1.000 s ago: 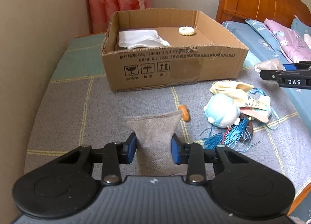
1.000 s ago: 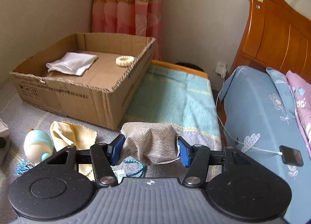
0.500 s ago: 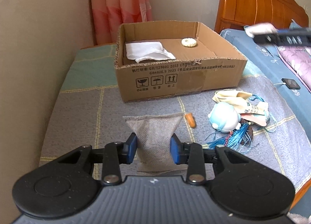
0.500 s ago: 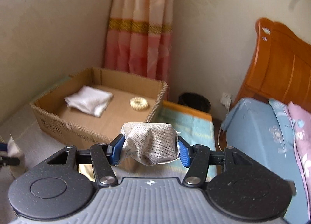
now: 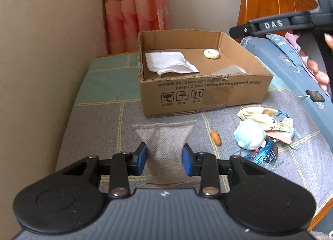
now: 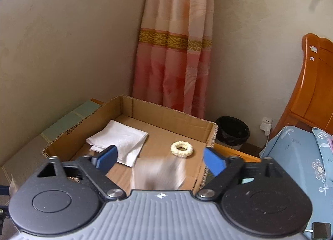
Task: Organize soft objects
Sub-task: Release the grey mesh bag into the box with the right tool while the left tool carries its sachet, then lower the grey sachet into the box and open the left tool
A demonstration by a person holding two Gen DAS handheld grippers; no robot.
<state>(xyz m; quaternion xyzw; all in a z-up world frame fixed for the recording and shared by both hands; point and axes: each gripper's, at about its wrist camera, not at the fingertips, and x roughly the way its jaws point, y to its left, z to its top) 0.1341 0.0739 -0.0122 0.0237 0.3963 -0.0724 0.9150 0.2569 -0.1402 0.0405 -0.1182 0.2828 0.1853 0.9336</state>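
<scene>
Right now my left gripper (image 5: 164, 162) is pinching a grey woven sachet (image 5: 164, 146) between its blue pads (image 5: 140, 159), held upright above the grey quilted bedspread (image 5: 93, 131), with the cardboard box (image 5: 199, 94) beyond it. My right gripper (image 6: 160, 157) hangs over the near end of that box; its jaws have just been opening and now stand wide apart, neither pad touching anything. Between and just below them a second grey sachet (image 6: 158, 174) shows as a smear of motion blur, loose from the pads, over the box floor. Inside the box lie a folded white cloth (image 6: 122, 142) towards the left wall and a cream braided ring (image 6: 182, 149) near the far right corner. Outside the box, to the right on the bedspread, I see a pale blue plush toy (image 5: 249, 138), a cream cloth (image 5: 258, 115), a blue tassel (image 5: 262, 154) and a small orange piece (image 5: 215, 137), all clustered together.
</scene>
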